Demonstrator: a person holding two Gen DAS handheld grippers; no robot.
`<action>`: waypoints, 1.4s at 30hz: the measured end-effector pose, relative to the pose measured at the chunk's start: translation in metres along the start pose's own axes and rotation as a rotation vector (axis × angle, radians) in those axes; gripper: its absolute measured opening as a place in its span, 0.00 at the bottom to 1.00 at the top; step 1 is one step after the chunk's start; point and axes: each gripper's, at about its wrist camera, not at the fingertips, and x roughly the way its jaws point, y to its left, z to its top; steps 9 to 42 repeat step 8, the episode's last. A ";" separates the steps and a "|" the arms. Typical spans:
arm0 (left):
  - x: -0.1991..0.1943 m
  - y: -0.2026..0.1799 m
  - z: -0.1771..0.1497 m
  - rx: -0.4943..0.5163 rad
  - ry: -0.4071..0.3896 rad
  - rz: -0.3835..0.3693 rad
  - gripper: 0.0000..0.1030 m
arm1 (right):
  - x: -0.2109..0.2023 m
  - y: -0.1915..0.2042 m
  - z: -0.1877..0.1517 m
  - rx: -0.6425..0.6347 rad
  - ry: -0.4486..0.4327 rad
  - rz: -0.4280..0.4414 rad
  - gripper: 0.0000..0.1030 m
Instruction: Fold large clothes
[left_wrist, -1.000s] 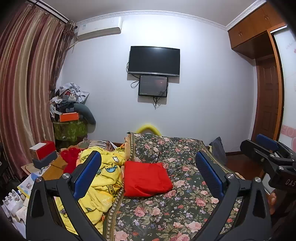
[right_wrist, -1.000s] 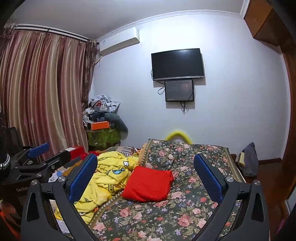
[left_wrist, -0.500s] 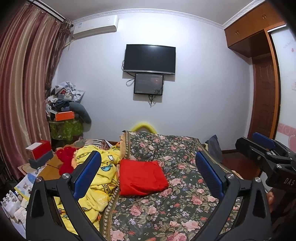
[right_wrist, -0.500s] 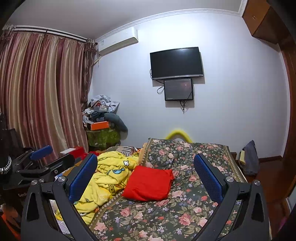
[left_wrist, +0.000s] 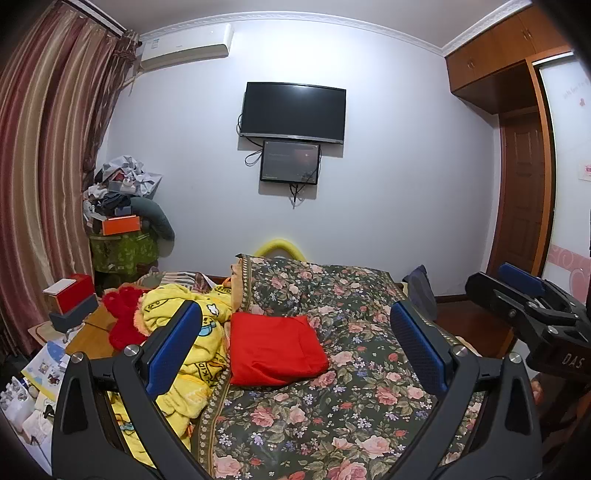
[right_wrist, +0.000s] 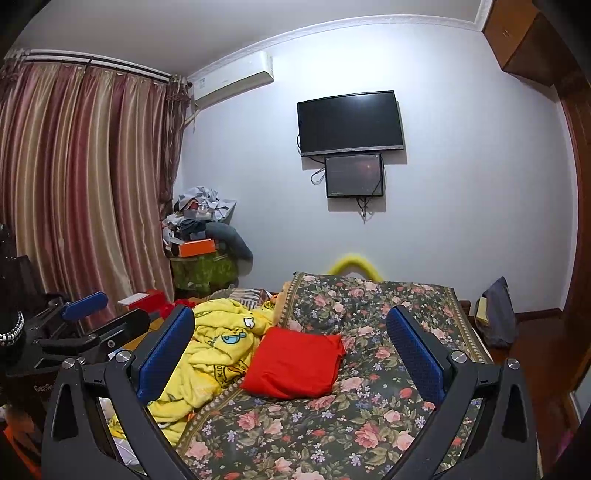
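Observation:
A folded red garment (left_wrist: 275, 349) lies on the floral bedspread (left_wrist: 351, 406); it also shows in the right wrist view (right_wrist: 295, 363). A crumpled yellow cartoon-print garment (left_wrist: 192, 343) lies to its left at the bed's edge, also in the right wrist view (right_wrist: 218, 350). My left gripper (left_wrist: 295, 350) is open and empty, held above the bed short of the red garment. My right gripper (right_wrist: 291, 354) is open and empty, also above the bed. Each gripper shows at the edge of the other's view: the right (left_wrist: 524, 306) and the left (right_wrist: 85, 332).
A red fluffy item (left_wrist: 122, 321) and a red box (left_wrist: 70, 295) lie left of the bed on a cluttered side table (left_wrist: 92, 332). A pile of clothes and boxes (left_wrist: 122, 210) stands in the far corner by the curtains. A dark bag (left_wrist: 419, 291) sits at the bed's right.
Both views have drifted slightly: the left wrist view has shifted so the room sits a little lower and left, the right hardly at all. Both grippers stay open. The garments have not moved.

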 end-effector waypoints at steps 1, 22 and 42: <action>0.000 -0.001 0.000 0.001 -0.001 0.000 0.99 | 0.001 0.000 0.000 0.000 0.003 0.000 1.00; 0.001 -0.002 0.000 0.016 0.001 0.004 0.99 | 0.002 0.000 0.000 0.012 0.006 0.001 1.00; 0.001 -0.002 0.000 0.016 0.001 0.004 0.99 | 0.002 0.000 0.000 0.012 0.006 0.001 1.00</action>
